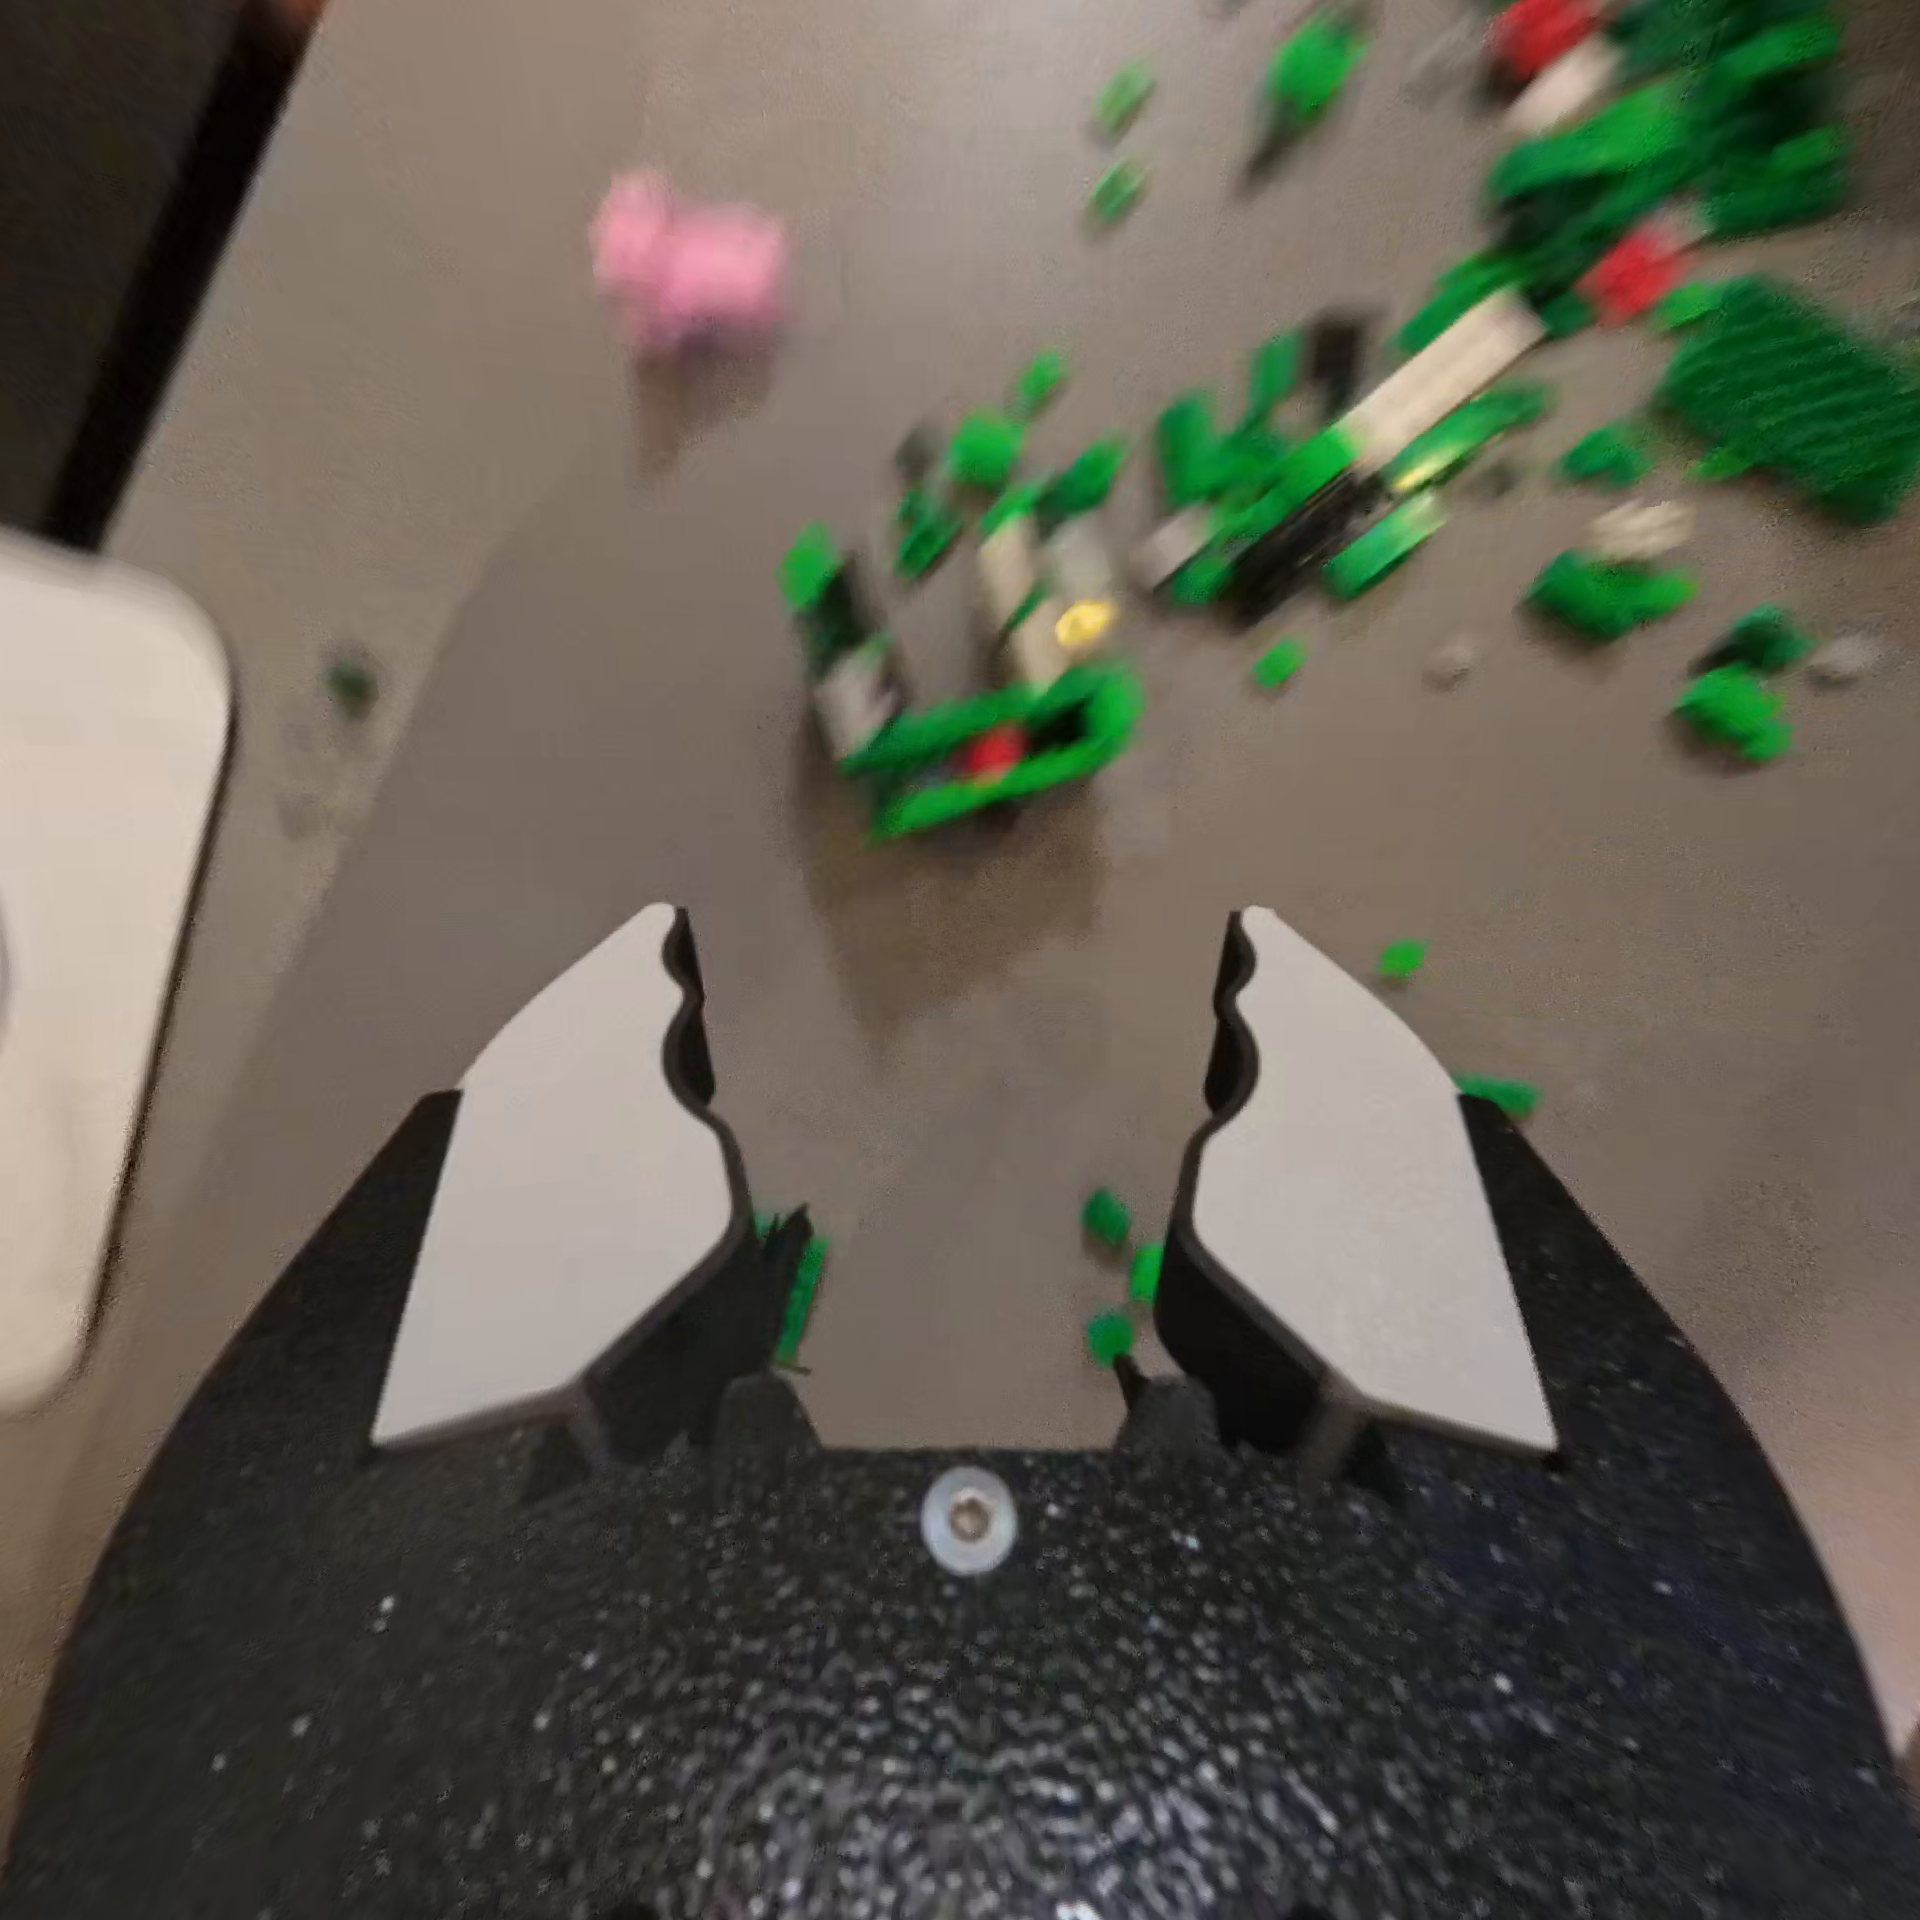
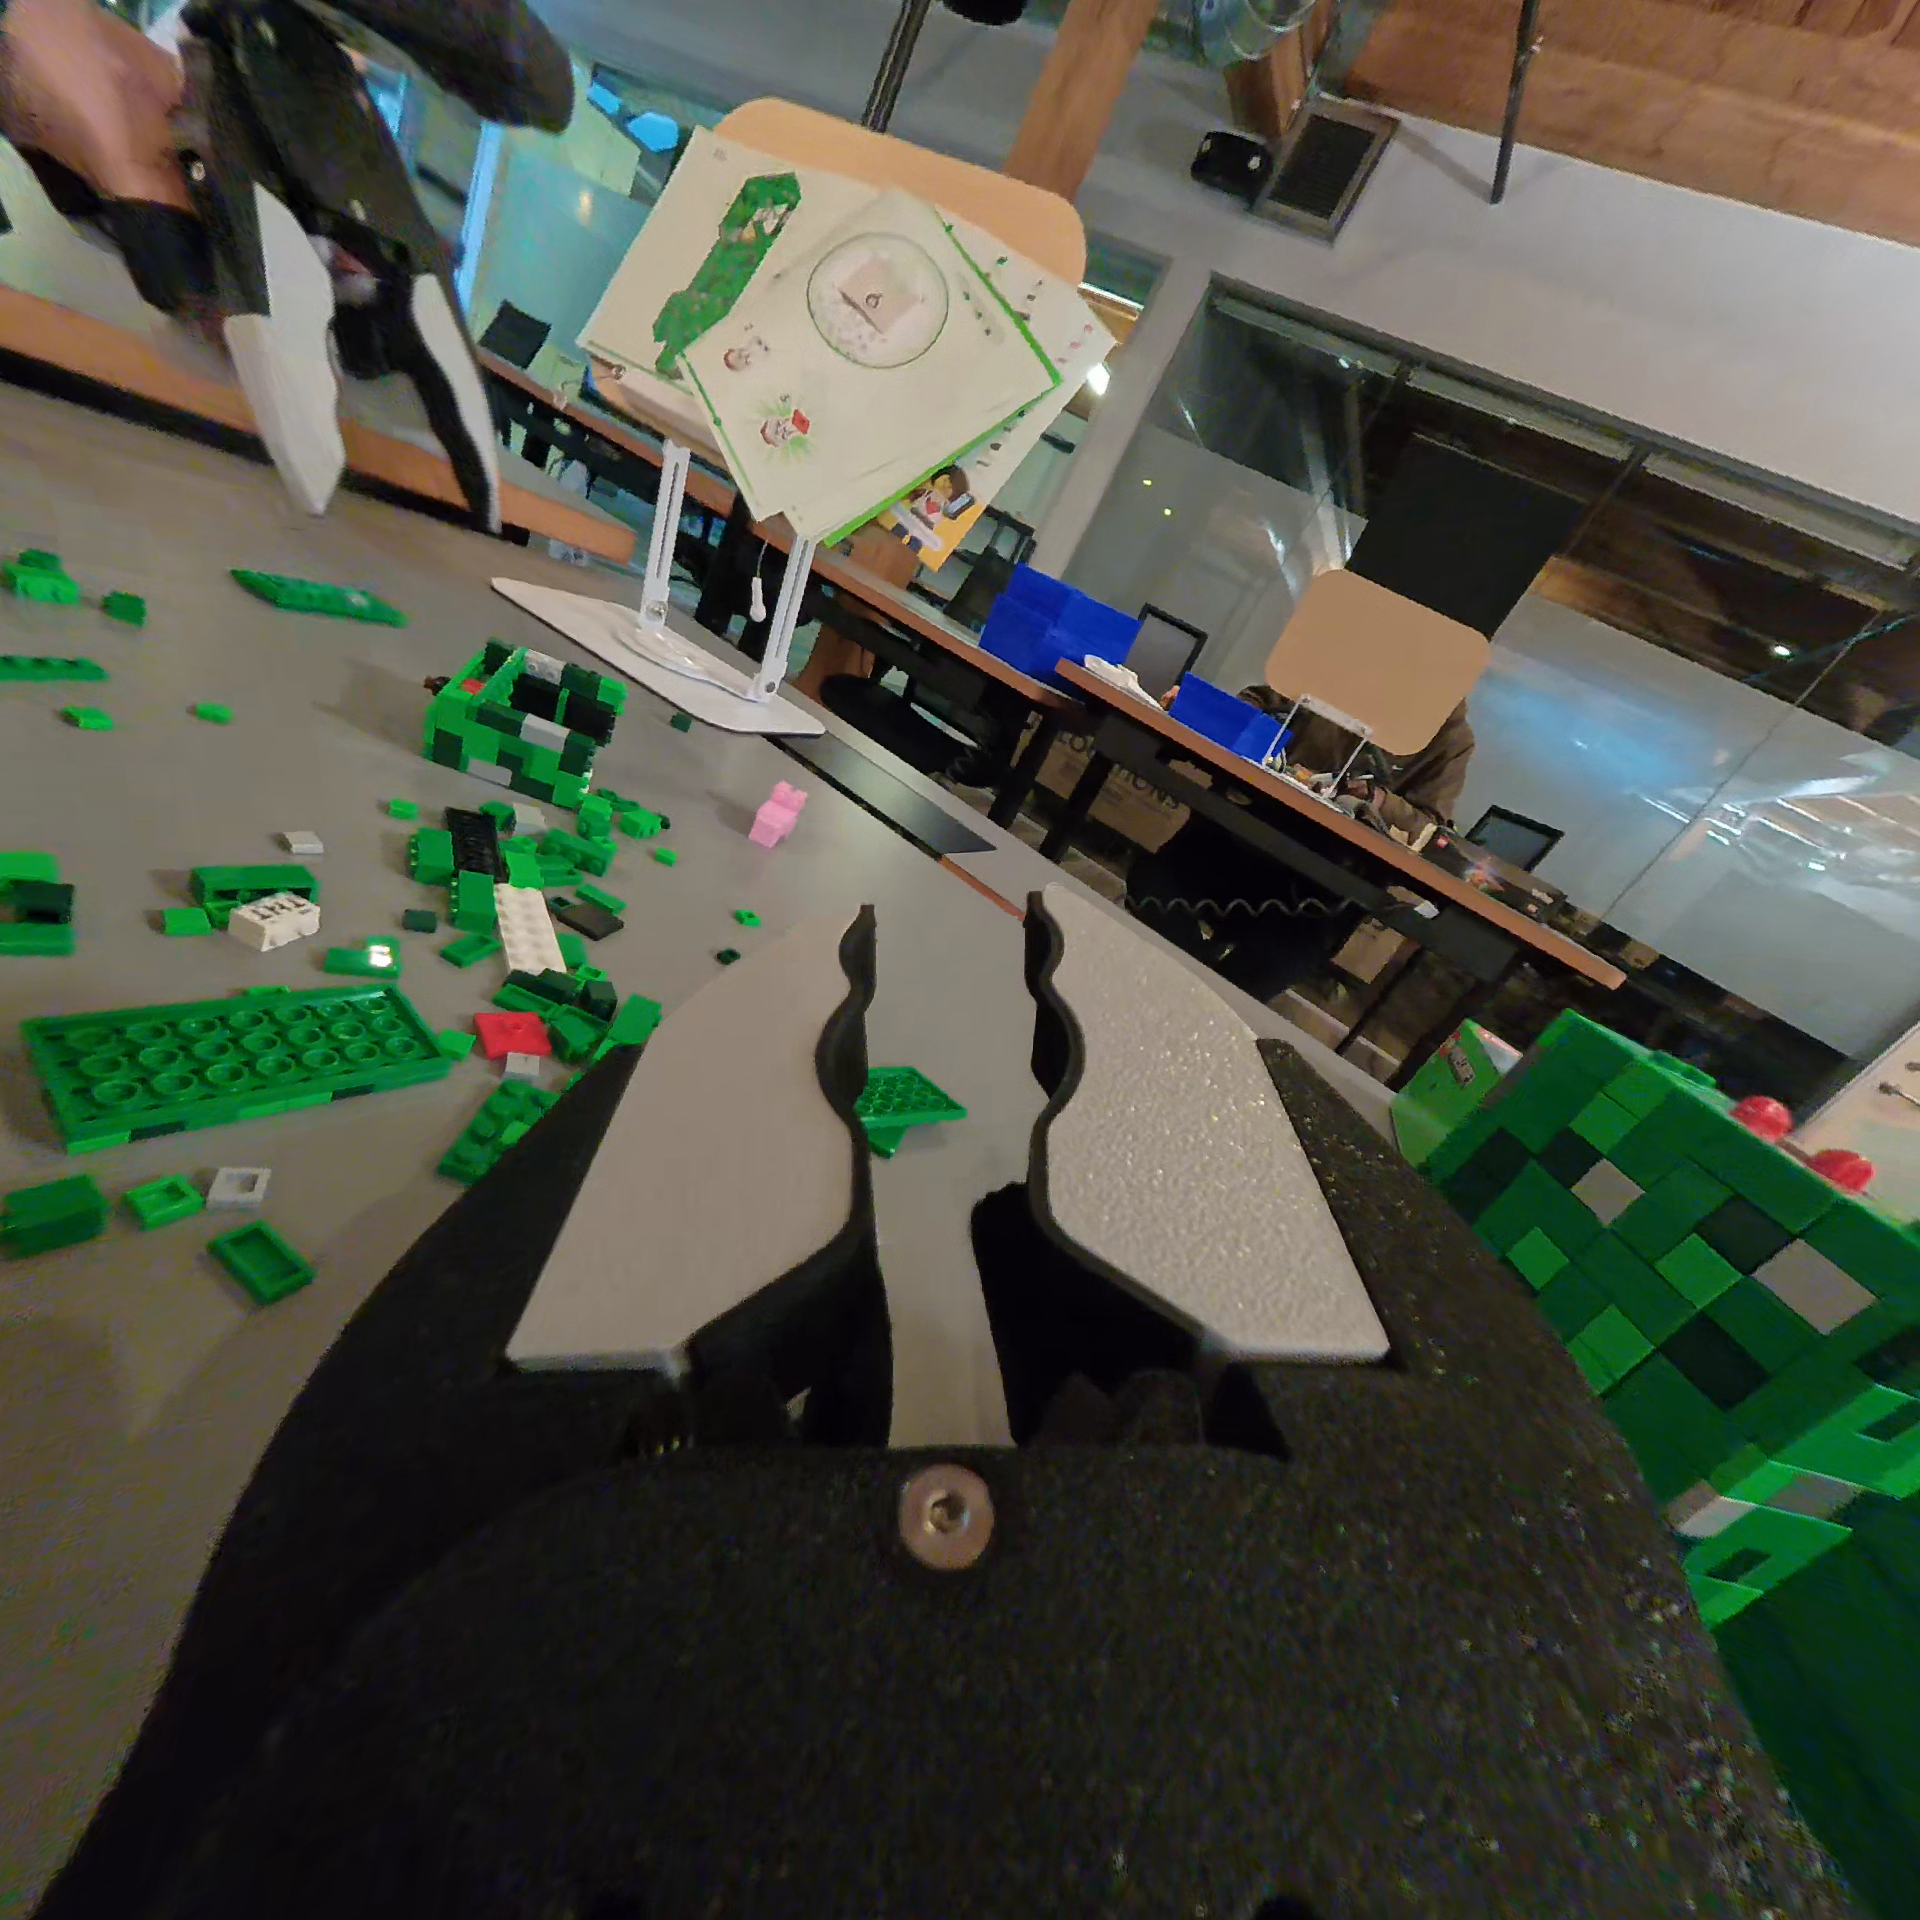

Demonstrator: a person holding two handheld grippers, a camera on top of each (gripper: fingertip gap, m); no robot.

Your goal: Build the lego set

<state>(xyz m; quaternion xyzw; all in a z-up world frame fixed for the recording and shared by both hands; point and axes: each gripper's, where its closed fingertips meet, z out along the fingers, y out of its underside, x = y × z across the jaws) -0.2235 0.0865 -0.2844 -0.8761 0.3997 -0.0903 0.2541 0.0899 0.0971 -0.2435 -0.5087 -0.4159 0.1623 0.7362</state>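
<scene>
My left gripper (image 1: 956, 925) is open and empty, held above the grey table (image 1: 1039, 1039). The left wrist view is blurred by motion. Ahead of it lies a hollow green lego box (image 1: 987, 748) with a red piece inside, among loose green, white and black bricks. My right gripper (image 2: 951, 920) is low over the table, its jaws a small way apart with nothing between them. A large green checkered lego build (image 2: 1714, 1299) stands at its right. The right wrist view shows the left gripper (image 2: 400, 509) open, high at the far left. A green studded plate (image 2: 229, 1060) lies at the left.
A pink lego pig (image 2: 777, 812) (image 1: 686, 265) stands near the table's far edge. An instruction booklet (image 2: 831, 322) leans on a white stand (image 2: 665, 655). A second green box build (image 2: 520, 727) sits before it. A person sits at a farther table with blue bins (image 2: 1060, 623). Left tips to right tips: about 30 centimetres. To reach the green studded plate (image 2: 229, 1060) in a straight line is about 15 centimetres for my right fingers, about 20 centimetres for my left. Look for it in the left wrist view (image 1: 1845, 388) too.
</scene>
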